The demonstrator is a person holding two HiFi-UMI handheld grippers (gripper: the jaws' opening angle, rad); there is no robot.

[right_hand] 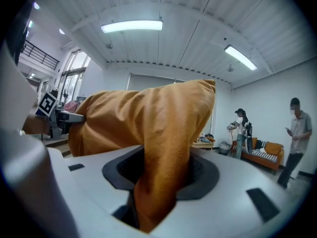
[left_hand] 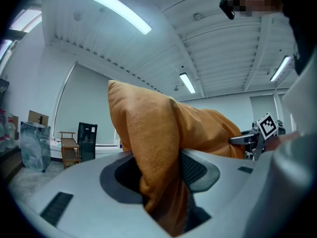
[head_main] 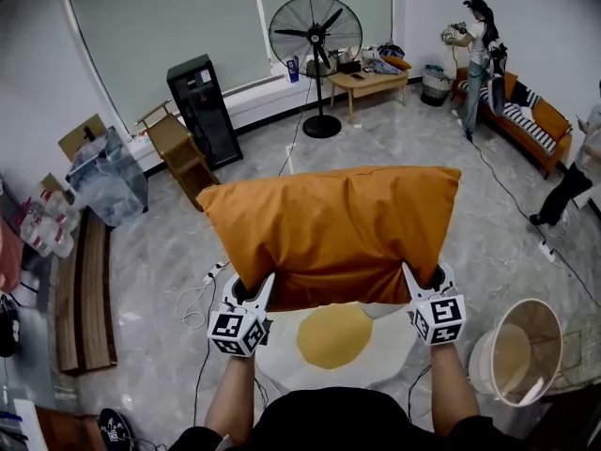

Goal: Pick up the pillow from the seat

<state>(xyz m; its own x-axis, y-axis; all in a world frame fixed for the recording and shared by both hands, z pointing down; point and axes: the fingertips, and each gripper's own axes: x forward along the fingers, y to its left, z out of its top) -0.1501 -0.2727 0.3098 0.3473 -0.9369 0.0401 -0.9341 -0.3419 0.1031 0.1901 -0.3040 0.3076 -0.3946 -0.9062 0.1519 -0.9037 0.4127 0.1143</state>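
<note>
Over the white-and-yellow seat (head_main: 331,338) at 6 o'clock in the head view, you are holding the orange pillow (head_main: 333,228) in the air. The left gripper (head_main: 251,287) is pinching its corner at 7 o'clock, and the right gripper (head_main: 424,278) its corner at 5 o'clock. Looking along the left gripper view, the jaws are clamping a bunched fold of cover; the right gripper view is showing the same. Since you are gripping fabric rather than filling, a fold could be slipping out, letting the pillow drop. The pillow is hiding the floor behind it, and your arms are covering the seat's sides.
</note>
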